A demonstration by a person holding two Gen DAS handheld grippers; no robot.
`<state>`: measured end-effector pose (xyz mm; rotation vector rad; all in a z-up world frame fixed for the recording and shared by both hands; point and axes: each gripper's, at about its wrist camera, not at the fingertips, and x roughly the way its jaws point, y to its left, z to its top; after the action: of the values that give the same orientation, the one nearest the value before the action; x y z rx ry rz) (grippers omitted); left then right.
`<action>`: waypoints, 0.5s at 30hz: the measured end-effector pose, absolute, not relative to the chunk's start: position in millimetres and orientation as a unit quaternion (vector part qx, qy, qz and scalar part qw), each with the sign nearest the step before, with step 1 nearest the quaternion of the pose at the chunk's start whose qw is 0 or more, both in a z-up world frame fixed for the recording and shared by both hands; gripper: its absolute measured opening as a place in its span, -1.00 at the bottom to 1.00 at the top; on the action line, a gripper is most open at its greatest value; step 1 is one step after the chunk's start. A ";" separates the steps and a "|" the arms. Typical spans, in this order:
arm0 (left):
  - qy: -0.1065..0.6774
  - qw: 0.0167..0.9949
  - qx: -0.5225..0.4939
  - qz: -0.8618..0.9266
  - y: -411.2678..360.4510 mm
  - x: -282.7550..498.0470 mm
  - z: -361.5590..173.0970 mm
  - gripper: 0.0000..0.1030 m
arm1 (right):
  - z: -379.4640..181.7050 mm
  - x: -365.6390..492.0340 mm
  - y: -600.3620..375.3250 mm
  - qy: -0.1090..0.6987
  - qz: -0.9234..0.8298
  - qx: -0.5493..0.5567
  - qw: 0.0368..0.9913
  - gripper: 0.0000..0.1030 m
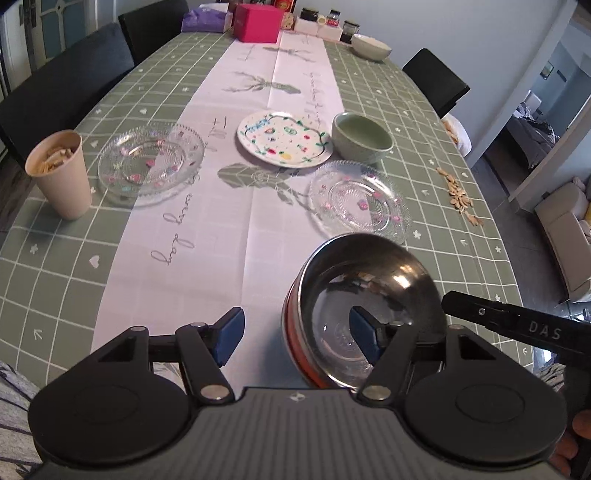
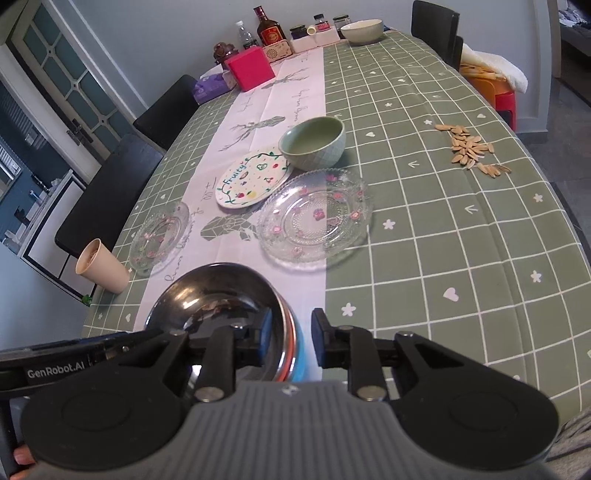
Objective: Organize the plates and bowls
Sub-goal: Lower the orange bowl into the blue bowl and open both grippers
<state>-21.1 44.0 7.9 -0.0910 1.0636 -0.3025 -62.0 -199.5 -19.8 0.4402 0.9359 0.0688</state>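
Observation:
A steel bowl (image 1: 369, 266) with red and blue bands on its outer wall sits at the near edge of the table, on the white runner. My left gripper (image 1: 297, 338) is wide open astride the bowl's left rim: one pad is inside the bowl, the other hangs over the cloth, and neither presses. My right gripper (image 2: 291, 341) straddles the opposite rim of the bowl (image 2: 221, 288), with a narrow gap left at the outer pad. Farther off are a green bowl (image 1: 362, 138) (image 2: 312, 142), a painted plate (image 1: 284, 138) (image 2: 251, 179) and two glass plates (image 1: 360, 203) (image 1: 149, 164).
A beige cup (image 1: 59, 173) holding scraps stands at the left edge. Loose seeds (image 2: 472, 149) lie on the right side of the green checked cloth. A pale bowl (image 2: 362, 29), a pink box (image 2: 249, 68), jars and a bottle crowd the far end. Dark chairs line both sides.

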 end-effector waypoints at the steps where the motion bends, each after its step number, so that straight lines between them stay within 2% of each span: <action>1: 0.508 0.848 -0.043 -0.144 44.1 -20.2 4.7 0.49 | -22.6 -61.1 -200.0 0.451 0.034 0.212 0.866 -0.48; 4: 0.519 0.840 -0.046 -0.151 41.8 -17.9 -5.6 0.45 | -32.5 -58.5 -195.1 0.466 0.048 0.211 0.858 -0.46; 5: 0.522 0.837 -0.048 -0.156 40.5 -17.4 -9.0 0.34 | -35.4 -57.4 -192.4 0.470 0.052 0.207 0.857 -0.47; 6: 0.528 0.831 -0.051 -0.165 39.0 -16.4 -13.1 0.22 | -38.5 -56.0 -189.1 0.473 0.056 0.201 0.856 -0.65; 7: 0.540 0.822 -0.056 -0.173 37.5 -13.9 -17.6 -0.07 | -40.2 -55.2 -186.6 0.474 0.055 0.197 0.856 -0.75; 10: 0.558 0.813 -0.062 -0.158 34.3 -9.3 -28.8 -0.23 | -40.1 -52.7 -184.7 0.467 0.049 0.190 0.862 -0.78; 15: 0.556 0.814 -0.056 -0.159 28.7 -5.2 -30.7 -0.26 | -40.9 -44.8 -189.4 0.466 0.043 0.190 0.863 -0.81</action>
<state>-5.2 28.7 -30.7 -0.1186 1.1864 -0.3385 -44.8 -189.4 -40.9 0.3978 0.9769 0.0911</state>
